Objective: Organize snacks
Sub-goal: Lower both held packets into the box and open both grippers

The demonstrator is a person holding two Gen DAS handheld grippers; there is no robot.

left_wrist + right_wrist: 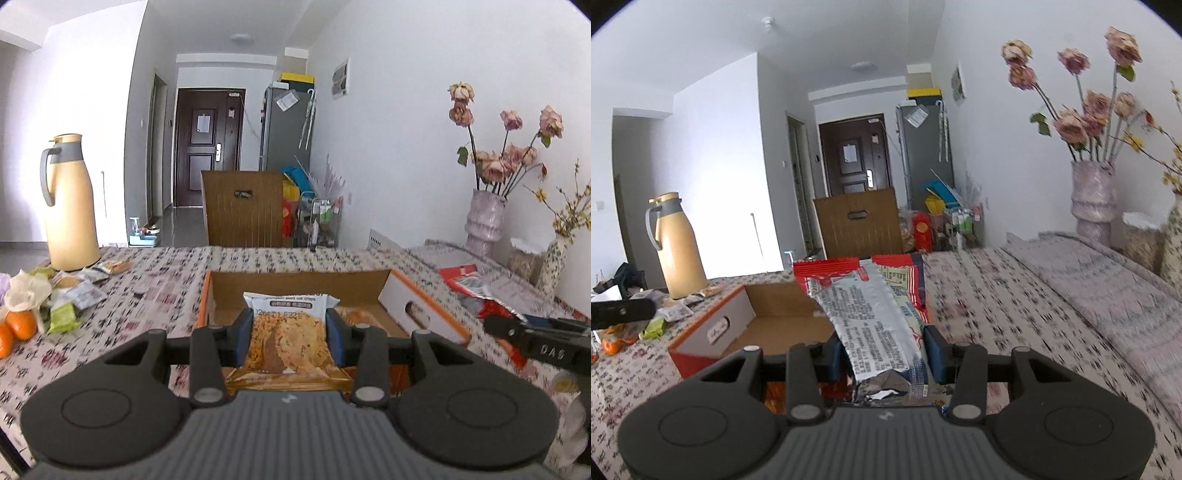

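Note:
My left gripper (289,325) is shut on a clear-and-white packet of oat crisps (288,332), held up in front of an open cardboard box (299,282) with orange edges. Another snack lies inside that box on its right side. My right gripper (882,350) is shut on a red and silver snack bag (871,306), raised just right of the same box (775,306). The right gripper also shows at the right edge of the left wrist view, with the red bag (469,284) in it. A heap of small snack packets (70,295) lies on the table at the left.
A cream thermos jug (70,203) stands at the table's far left, with oranges (18,328) near the front left. A vase of dried roses (484,221) and a smaller vase (554,258) stand against the right wall. A patterned cloth (1015,295) covers the table.

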